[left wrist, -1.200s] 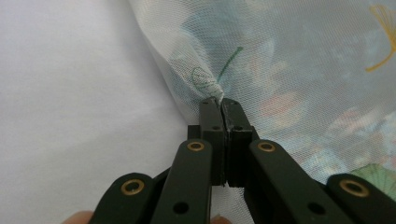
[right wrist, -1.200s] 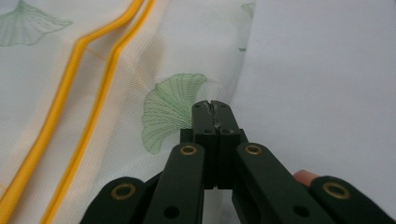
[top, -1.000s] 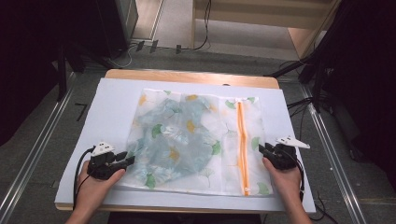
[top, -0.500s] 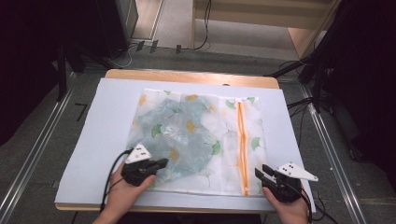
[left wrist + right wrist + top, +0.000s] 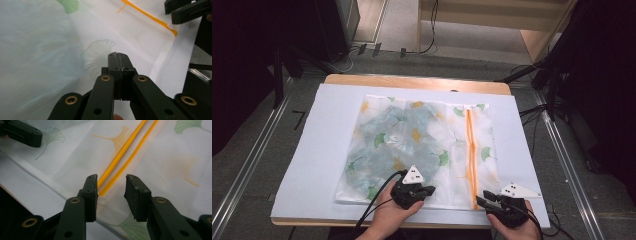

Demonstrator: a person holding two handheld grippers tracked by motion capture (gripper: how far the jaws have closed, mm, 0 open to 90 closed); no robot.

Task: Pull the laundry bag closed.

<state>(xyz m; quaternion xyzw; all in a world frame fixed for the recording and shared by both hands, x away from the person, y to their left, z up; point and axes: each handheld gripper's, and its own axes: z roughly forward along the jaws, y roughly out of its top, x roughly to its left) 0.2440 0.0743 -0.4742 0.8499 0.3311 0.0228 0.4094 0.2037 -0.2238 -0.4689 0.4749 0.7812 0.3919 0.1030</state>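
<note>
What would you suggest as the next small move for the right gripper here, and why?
Probably ease the right gripper forward and close on the near end of the orange zipper: its jaws stand open astride that end, while the left gripper is shut over the mesh bag nearby.

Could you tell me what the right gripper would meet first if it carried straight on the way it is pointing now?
Most likely the orange zipper of the mesh bag: the right gripper has its jaws open and the zipper's near end lies between them. How high it hangs above the bag is unclear.
</note>
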